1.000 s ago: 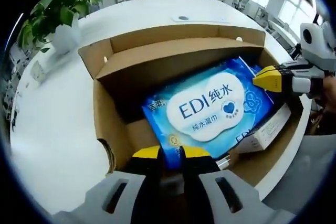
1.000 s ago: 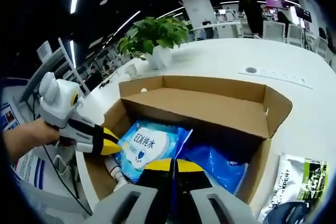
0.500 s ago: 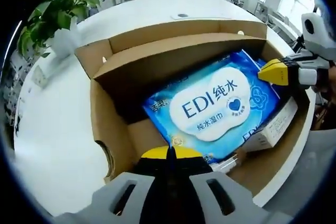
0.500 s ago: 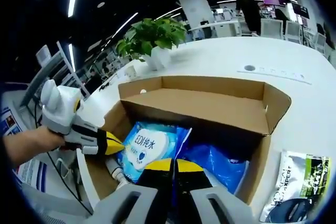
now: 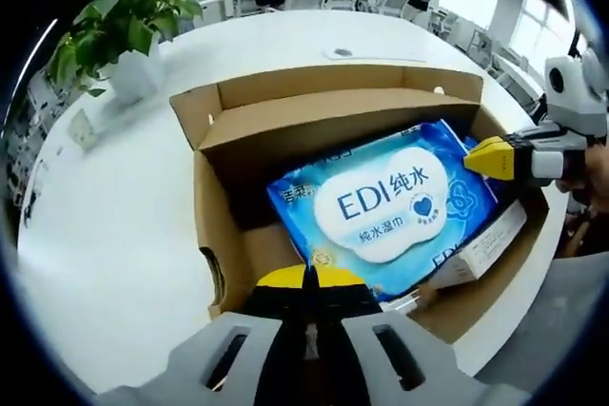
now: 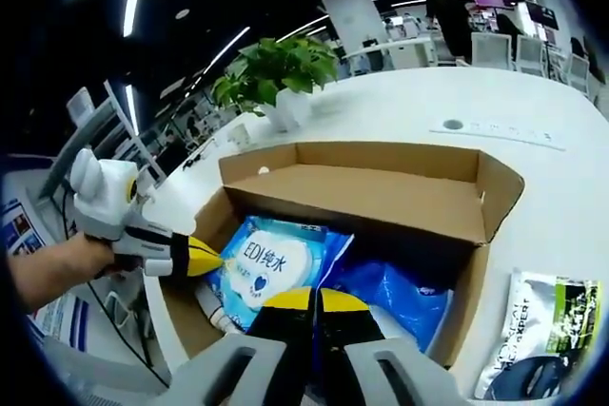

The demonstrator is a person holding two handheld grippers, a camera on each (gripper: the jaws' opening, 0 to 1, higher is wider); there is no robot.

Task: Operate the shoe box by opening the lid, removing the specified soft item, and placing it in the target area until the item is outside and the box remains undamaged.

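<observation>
An open brown cardboard box (image 5: 324, 78) stands on a white table. Inside it lies a blue wet wipes pack (image 5: 381, 202) with a white "EDI" label, tilted up over other contents. My left gripper (image 5: 304, 278) is shut on the pack's near edge. In the right gripper view the same pack (image 6: 271, 259) lies at the box's (image 6: 381, 154) left, with the left gripper (image 6: 209, 257) at its outer edge. My right gripper (image 6: 316, 299) is shut, its tips pressed together at the pack's other edge. From the left gripper view, the right gripper (image 5: 471, 152) meets the pack's right side.
A second blue packet (image 6: 395, 297) and a white carton (image 5: 485, 240) lie in the box beside the pack. A green-and-white pouch (image 6: 542, 330) lies on the table to the right. A potted plant (image 5: 124, 16) stands beyond the box. The table edge (image 5: 533, 282) runs close by.
My left gripper's jaws, apart a second ago around the pack's near edge, have shut on it. The right gripper has stayed in place, and both views shifted slightly.
</observation>
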